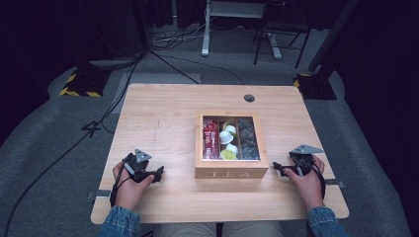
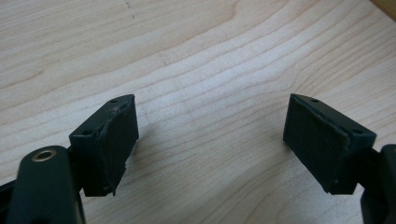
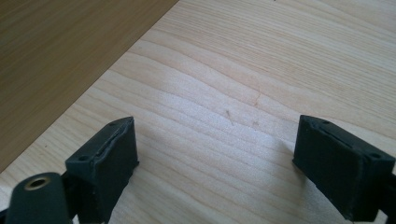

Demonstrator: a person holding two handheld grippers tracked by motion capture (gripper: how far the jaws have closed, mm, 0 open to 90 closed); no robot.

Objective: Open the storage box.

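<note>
Wooden glass-lidded tea box [image 1: 231, 173] sits between your left gripper [image 1: 159, 173] and right gripper [image 1: 276, 168]; both fingers wide, empty. Uneven side pressure could skid it across the pale wooden counter [image 1: 163, 118].

Both forearms, in blue denim sleeves, come in from the near edge, one at each side. The left hand [image 1: 129, 183] holds the left gripper [image 1: 159, 173] low and level, pointing right; its jaws stand wide apart with nothing between them. The right hand [image 1: 307, 180] holds the right gripper [image 1: 276, 168] low at the right side, pointing left, its jaws likewise spread wide and empty.
</note>
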